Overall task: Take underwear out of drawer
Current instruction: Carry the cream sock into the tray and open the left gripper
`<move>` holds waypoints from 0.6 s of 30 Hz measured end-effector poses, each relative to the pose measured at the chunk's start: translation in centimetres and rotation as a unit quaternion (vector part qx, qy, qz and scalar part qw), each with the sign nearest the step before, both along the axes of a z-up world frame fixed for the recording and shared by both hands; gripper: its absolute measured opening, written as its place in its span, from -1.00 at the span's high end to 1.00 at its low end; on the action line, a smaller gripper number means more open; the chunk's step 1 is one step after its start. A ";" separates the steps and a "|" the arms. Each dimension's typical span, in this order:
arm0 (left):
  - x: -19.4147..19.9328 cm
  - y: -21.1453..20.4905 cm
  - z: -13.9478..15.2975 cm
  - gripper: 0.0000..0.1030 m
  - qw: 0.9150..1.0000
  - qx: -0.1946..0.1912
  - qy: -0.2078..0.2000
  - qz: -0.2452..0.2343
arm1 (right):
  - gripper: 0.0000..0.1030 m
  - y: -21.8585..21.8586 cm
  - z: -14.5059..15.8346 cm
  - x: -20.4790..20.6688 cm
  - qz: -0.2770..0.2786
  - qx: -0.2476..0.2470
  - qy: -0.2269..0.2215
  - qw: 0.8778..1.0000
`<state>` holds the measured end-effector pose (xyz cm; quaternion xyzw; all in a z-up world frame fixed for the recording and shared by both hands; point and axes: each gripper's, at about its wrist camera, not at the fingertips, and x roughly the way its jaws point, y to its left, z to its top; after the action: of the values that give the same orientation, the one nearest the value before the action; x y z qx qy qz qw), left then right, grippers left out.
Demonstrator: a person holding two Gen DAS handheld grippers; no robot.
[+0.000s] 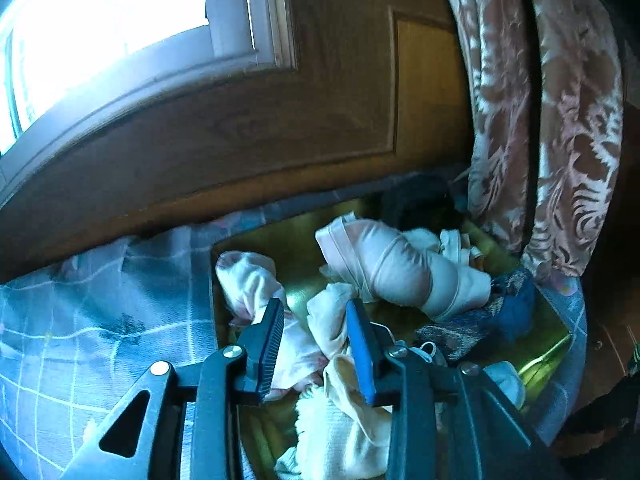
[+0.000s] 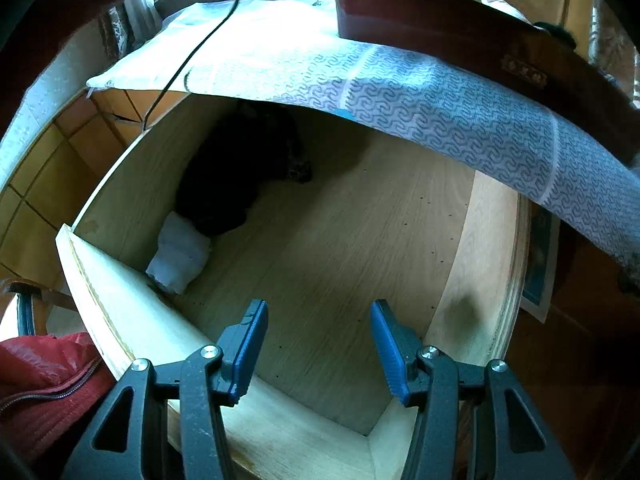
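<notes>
In the right wrist view a pale wooden drawer (image 2: pixel 120 300) stands pulled out. In its far left corner lie a dark bundled garment (image 2: pixel 236 168) and a white folded piece of underwear (image 2: pixel 180 256). My right gripper (image 2: pixel 318 306) hovers open over the drawer's bare floor, nothing between its fingers. In the left wrist view my left gripper (image 1: pixel 314 306) is open just above a heap of pale underwear (image 1: pixel 400 268) in a gold-lined box (image 1: pixel 296 240). A cream cloth (image 1: pixel 328 320) lies between its fingers. A blue patterned garment (image 1: pixel 500 312) lies at the box's right side.
A blue-white patterned cloth (image 2: pixel 460 112) overhangs the drawer's opening, with a dark red box (image 2: pixel 440 28) and a black cable (image 2: pixel 192 52) on top. A red jacket (image 2: pixel 44 380) lies lower left. A checked blue cloth (image 1: pixel 100 320), wooden panel (image 1: pixel 280 120) and brown curtain (image 1: pixel 560 120) surround the gold-lined box.
</notes>
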<state>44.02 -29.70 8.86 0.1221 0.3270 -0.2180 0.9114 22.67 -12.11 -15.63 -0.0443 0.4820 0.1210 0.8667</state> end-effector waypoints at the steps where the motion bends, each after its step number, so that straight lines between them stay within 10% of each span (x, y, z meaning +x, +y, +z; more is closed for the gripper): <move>1: -0.4 0.4 0.4 0.38 1.000 -0.004 -0.002 -0.003 | -0.06 0.0 0.0 0.0 0.001 0.000 0.000 1.000; 18: -7.4 7.7 -0.3 0.37 1.000 -0.025 -0.005 -0.012 | -0.09 0.5 -0.5 0.1 -0.002 -0.012 -0.004 1.000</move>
<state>36.57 -22.03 8.53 0.1044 0.3158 -0.2364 0.9129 22.74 -11.59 -16.09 -0.0541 0.4795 0.1137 0.8684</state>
